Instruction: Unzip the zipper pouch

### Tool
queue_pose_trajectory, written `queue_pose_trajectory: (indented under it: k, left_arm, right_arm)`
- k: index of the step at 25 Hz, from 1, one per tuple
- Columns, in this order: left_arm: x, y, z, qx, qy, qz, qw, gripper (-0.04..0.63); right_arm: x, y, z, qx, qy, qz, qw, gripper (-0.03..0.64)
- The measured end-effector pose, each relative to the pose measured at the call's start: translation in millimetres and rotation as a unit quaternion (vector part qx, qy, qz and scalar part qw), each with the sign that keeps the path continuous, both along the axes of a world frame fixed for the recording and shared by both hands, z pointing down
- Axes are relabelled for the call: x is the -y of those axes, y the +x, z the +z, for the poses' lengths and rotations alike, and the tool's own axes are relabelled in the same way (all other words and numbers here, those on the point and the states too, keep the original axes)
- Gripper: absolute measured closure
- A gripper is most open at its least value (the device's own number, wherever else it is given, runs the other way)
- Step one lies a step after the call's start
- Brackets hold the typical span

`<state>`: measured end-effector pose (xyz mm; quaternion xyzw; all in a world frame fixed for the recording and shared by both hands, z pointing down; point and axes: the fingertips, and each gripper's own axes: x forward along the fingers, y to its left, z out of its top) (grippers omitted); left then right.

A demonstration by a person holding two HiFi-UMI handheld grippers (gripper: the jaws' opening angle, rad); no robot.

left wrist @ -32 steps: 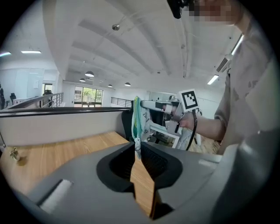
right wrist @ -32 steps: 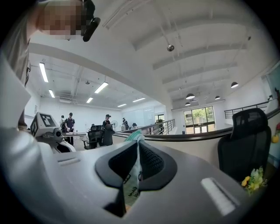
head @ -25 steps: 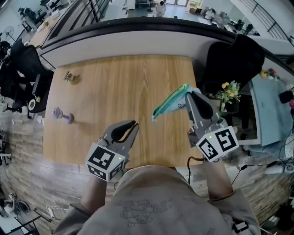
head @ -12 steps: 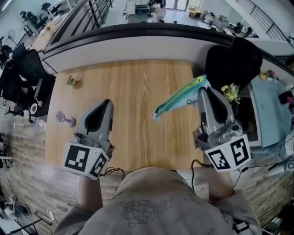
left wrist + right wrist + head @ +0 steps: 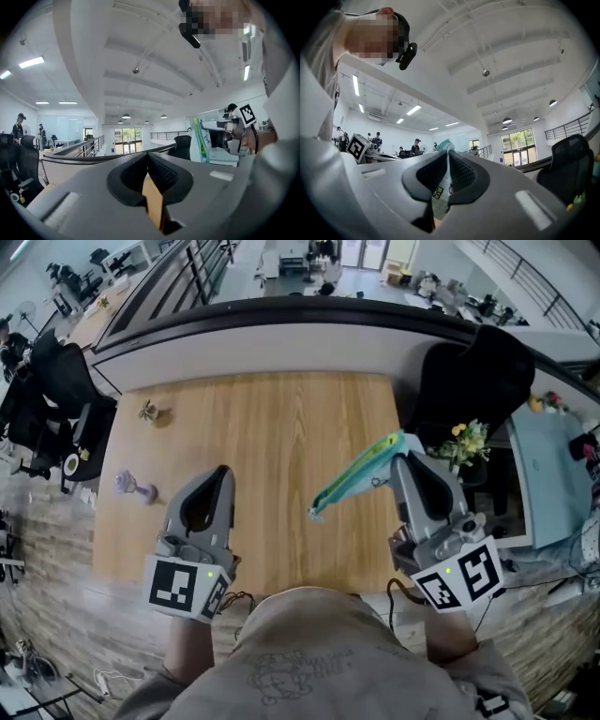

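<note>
Nearest the lens, a faint line print on the grey sweatshirt [image 5: 300,667], not legible. On each marker cube [image 5: 181,585], black-and-white squares only, no lettering. Left gripper [image 5: 219,474] shut tight on nothing, poised level above the near part of the wooden table [image 5: 272,418]. Right gripper [image 5: 401,461] clamped on one end of the zipper pouch [image 5: 354,476], teal and green, held aloft clear of the table, free end slanting toward the middle. Small white tag [image 5: 436,192] pinched between the right jaws, marks too small to read.

Step in hand, by the look of it: pouch lifted and anchored, zipper apparently not yet run. Next, most likely: part the left jaws, find the slider on the toothed edge, pinch the pull and draw it along against a firm right-hand hold.

Farther off, a purple trinket [image 5: 134,486], a small ornament [image 5: 148,412], flowers [image 5: 466,439], a black chair [image 5: 469,371].
</note>
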<state>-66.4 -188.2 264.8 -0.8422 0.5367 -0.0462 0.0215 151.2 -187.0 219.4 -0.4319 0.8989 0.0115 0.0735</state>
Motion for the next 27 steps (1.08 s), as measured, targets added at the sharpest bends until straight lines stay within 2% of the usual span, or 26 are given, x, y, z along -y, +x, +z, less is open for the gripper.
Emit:
queue_pose_trajectory:
  k: [8, 12, 27]
  left_arm:
    - [-14, -4, 37, 0.000, -0.042, -0.003, 0.9991, 0.597]
    - [-15, -15, 44, 0.002, -0.046, -0.012, 0.9989, 0.597]
    - [-17, -15, 50, 0.008, -0.051, -0.019, 0.9985, 0.597]
  right_arm:
    - [-6, -17, 47, -0.017, -0.064, -0.027, 0.997, 0.595]
    - [-6, -28, 55, -0.025, -0.065, -0.031, 0.997, 0.595]
    - [-5, -36, 57, -0.035, -0.065, -0.047, 0.996, 0.595]
